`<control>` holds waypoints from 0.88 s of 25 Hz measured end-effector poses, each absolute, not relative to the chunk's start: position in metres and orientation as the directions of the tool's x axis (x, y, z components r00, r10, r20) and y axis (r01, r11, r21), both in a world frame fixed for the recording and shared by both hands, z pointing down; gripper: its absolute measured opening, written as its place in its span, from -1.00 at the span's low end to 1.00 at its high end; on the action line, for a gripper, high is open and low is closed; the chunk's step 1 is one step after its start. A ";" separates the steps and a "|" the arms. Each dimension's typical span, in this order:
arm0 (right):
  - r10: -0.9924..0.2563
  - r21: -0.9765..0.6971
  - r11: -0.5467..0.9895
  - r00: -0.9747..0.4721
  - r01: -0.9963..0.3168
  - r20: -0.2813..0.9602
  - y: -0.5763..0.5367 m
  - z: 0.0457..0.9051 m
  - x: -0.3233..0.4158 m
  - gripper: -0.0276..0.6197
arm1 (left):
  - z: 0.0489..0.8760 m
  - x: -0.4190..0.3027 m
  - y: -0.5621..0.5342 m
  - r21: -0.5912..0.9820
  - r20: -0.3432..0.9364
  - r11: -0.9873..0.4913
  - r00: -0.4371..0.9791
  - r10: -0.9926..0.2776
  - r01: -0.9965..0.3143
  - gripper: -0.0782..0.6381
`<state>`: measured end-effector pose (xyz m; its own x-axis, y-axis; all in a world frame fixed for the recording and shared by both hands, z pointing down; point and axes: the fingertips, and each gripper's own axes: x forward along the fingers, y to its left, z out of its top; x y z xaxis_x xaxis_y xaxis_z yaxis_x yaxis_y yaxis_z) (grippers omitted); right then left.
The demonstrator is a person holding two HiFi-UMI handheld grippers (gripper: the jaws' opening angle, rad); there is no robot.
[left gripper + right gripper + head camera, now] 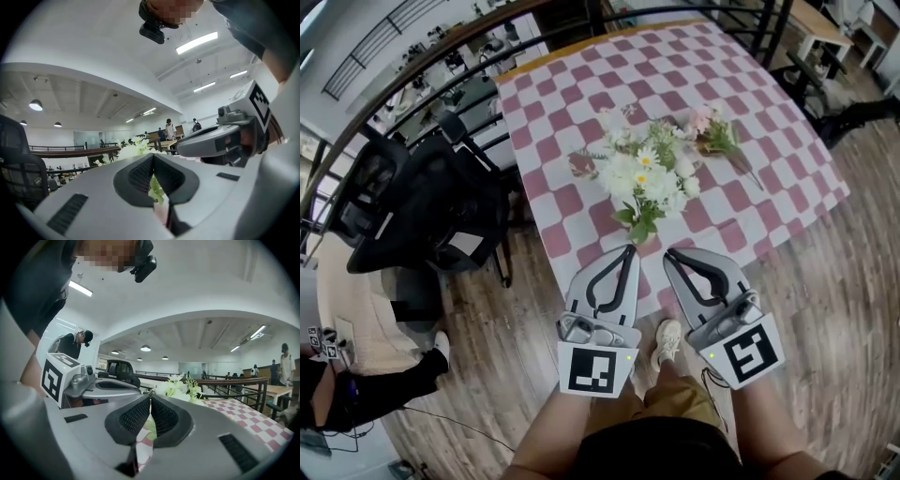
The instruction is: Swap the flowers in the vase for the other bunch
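1. A black office chair point(412, 202) is standing at 9 o'clock of the surface point(553, 103), close against its edge. A curved railing point(417, 54) is sweeping from 9 round to 12 o'clock behind them.
2. Your shoe point(667, 339) is showing on the wooden floor point(825, 309) between the two tools. The near edge of the pink-and-white checked cloth is lying under their tips.
3. The white bunch point(642, 178) is sitting near the middle of the surface. Its daisy-like blooms with yellow centres are spreading over green leaves and hiding whatever is holding them.
4. The pink bunch point(712, 131) is lying flat on the cloth at 2 o'clock of the white bunch, just beside it, with its stems trailing toward 4 o'clock.
5. You are holding the left tongs point(628, 248) at 6 o'clock of the white bunch, tips pressed together and gripping nothing.
6. You are holding the right tongs point(668, 253) just beside them, tips also meeting and empty, and both are pointing toward 12 o'clock.
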<state>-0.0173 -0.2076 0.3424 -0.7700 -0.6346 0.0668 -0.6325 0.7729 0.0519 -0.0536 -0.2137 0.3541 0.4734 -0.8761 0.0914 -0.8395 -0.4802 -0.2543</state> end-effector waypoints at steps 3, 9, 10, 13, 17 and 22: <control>-0.641 0.051 0.768 -0.767 -0.639 0.037 -0.208 0.328 -0.018 -0.81 | 0.341 -0.052 -0.215 -0.255 0.071 -0.487 0.486 -0.871 -0.835 -0.76; -0.641 0.077 0.765 -0.768 -0.639 -0.001 -0.201 0.299 -0.025 -0.81 | 0.315 -0.051 -0.207 -0.261 0.052 -0.498 0.503 -0.863 -0.827 -0.76; -0.642 0.080 0.764 -0.767 -0.640 -0.006 -0.200 0.295 -0.025 -0.81 | 0.311 -0.051 -0.206 -0.260 0.048 -0.498 0.504 -0.862 -0.827 -0.76; -0.646 0.095 0.758 -0.763 -0.645 -0.028 -0.201 0.281 -0.025 -0.81 | 0.298 -0.051 -0.208 -0.259 0.015 -0.495 0.509 -0.861 -0.829 -0.76; -0.651 0.138 0.747 -0.758 -0.650 -0.049 -0.205 0.262 -0.026 -0.81 | 0.279 -0.055 -0.210 -0.272 -0.017 -0.491 0.514 -0.857 -0.827 -0.76; -0.654 0.170 0.734 -0.752 -0.657 -0.080 -0.210 0.242 -0.022 -0.81 | 0.260 -0.066 -0.218 -0.239 -0.057 -0.473 0.498 -0.865 -0.848 -0.76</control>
<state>-0.0224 -0.2095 0.2417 -0.7520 -0.6544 -0.0798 -0.6571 0.7344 0.1697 -0.0665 -0.2177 0.2605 0.4982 -0.8652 -0.0565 -0.8482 -0.4727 -0.2390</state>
